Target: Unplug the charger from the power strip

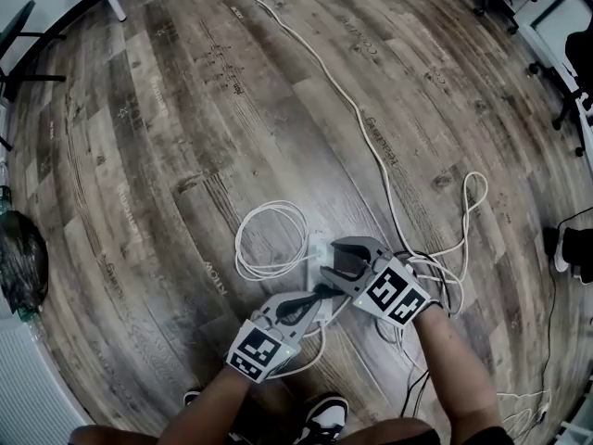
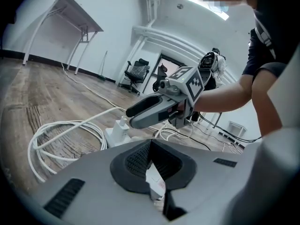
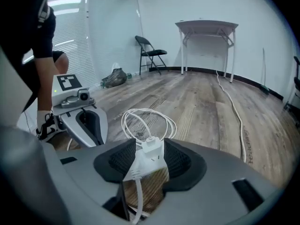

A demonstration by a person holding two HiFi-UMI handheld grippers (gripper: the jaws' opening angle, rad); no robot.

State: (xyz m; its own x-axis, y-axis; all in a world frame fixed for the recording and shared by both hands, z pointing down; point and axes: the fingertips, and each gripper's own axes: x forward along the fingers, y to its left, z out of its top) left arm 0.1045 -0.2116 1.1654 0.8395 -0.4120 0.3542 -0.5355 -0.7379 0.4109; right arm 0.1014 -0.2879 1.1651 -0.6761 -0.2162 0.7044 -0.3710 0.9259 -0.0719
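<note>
Nearest the person, the left gripper [image 1: 313, 302] is placed at the near end of the strip [image 3: 143, 168]. Its jaws are seen closed tip to tip with nothing gripped, and only a white piece of the strip shows through the gap behind the tips. Whether the strip is pressed by it cannot be told. Just beyond, the right gripper [image 1: 341, 262] is held with its jaws wide apart. The charger [image 3: 153, 146] is framed between them but is not clamped. It is seen seated upright in the strip, on the floor [image 1: 185, 156].

For a good pull, the strip should be pinned down first. The right pads should be closed on the charger's body, not on its cable. The charger should then be drawn straight out along its pins, without rocking.

Behind it the coiled cable [image 1: 269, 272] is seen, and farther away a long cord [image 3: 241, 135] is laid across the floor.
</note>
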